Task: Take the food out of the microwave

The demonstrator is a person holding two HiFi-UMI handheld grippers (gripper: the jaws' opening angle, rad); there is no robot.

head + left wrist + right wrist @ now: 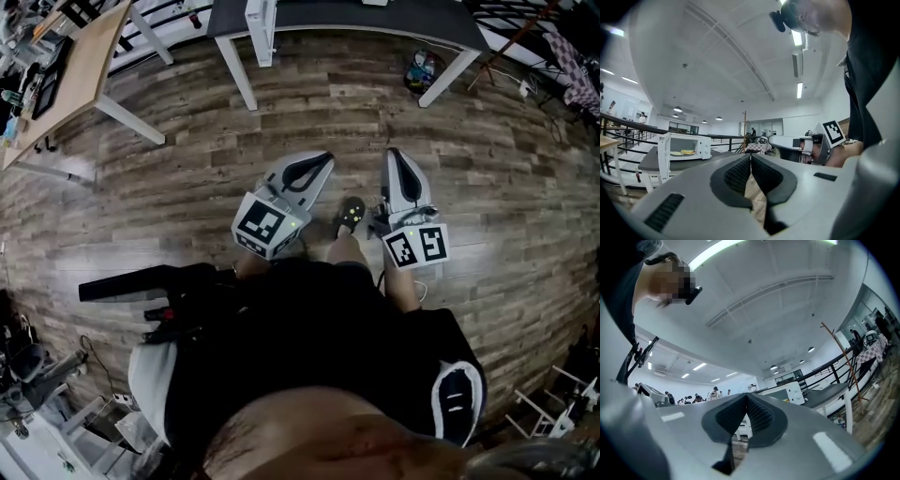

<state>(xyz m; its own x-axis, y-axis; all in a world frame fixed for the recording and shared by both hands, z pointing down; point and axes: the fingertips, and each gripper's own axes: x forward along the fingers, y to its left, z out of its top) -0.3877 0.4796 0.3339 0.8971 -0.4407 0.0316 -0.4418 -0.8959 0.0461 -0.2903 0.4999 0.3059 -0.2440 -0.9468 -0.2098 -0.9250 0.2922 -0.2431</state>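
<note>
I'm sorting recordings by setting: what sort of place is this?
Probably a large open lab or workshop hall, not a home kitchen: a microwave stands on a plain dark table over wood-plank floor, with a railing and strip ceiling lights.

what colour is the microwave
White. The microwave shows best in the left gripper view, on the dark table.

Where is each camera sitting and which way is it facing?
Head view: on head, steeply down: floor, left gripper, right gripper, torso.
Left gripper view: on that gripper, along shut jaws toward microwave; right gripper, torso show.
Right gripper view: on that gripper, along shut jaws toward ceiling; torso shows.
Both gripper views share the microwave.
</note>
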